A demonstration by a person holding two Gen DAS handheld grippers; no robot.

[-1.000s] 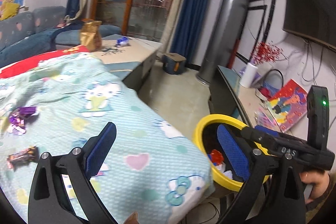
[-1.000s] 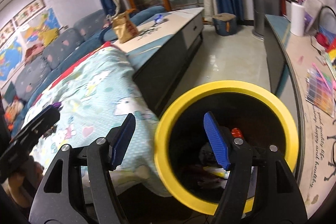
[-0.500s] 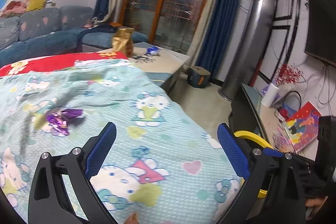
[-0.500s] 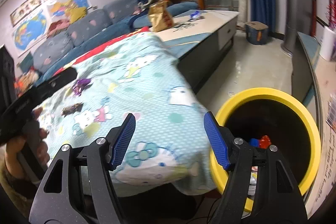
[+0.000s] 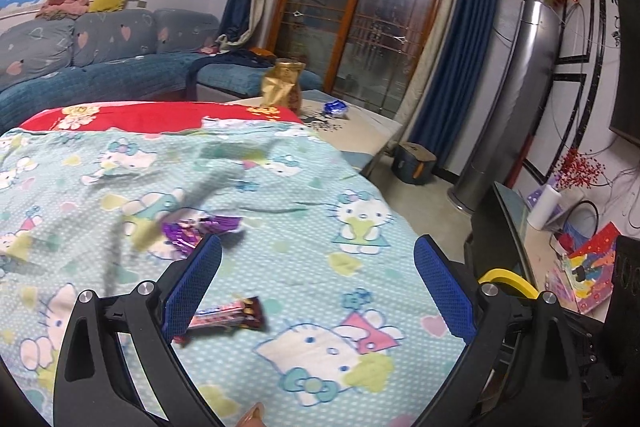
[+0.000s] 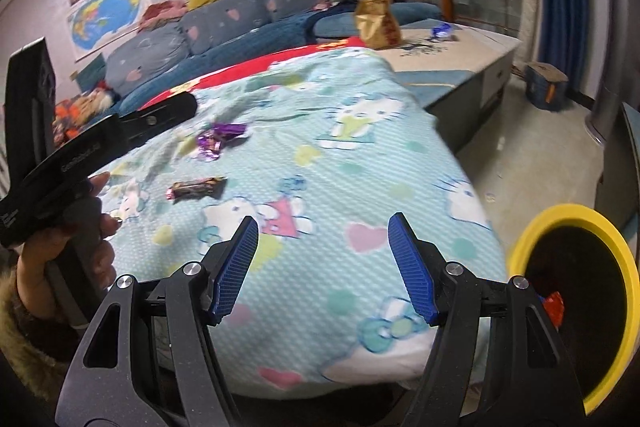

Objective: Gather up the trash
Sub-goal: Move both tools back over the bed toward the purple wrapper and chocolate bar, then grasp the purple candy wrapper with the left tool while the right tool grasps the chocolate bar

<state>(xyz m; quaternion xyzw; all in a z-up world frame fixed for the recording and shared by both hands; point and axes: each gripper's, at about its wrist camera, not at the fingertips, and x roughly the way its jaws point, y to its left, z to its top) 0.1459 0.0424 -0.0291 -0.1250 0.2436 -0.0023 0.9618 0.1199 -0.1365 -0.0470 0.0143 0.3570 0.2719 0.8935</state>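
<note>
Left wrist view: left gripper (image 5: 318,279) spread wide, empty, above the light-blue cartoon-cat blanket (image 5: 304,227). Just beside its left finger, a brown-and-pink candy bar wrapper (image 5: 230,315); farther off, a crumpled purple foil wrapper (image 5: 200,229).

Right wrist view: right gripper (image 6: 322,267) also spread apart, nothing between the pads. Both wrappers lying on the blanket ahead-left; yellow-rimmed black bin (image 6: 576,223) on the floor, lower right.

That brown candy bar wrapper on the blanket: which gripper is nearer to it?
Left. The left gripper hangs right over the brown candy bar wrapper, jaws open. The right gripper is open too, farther back near the yellow bin.
</note>
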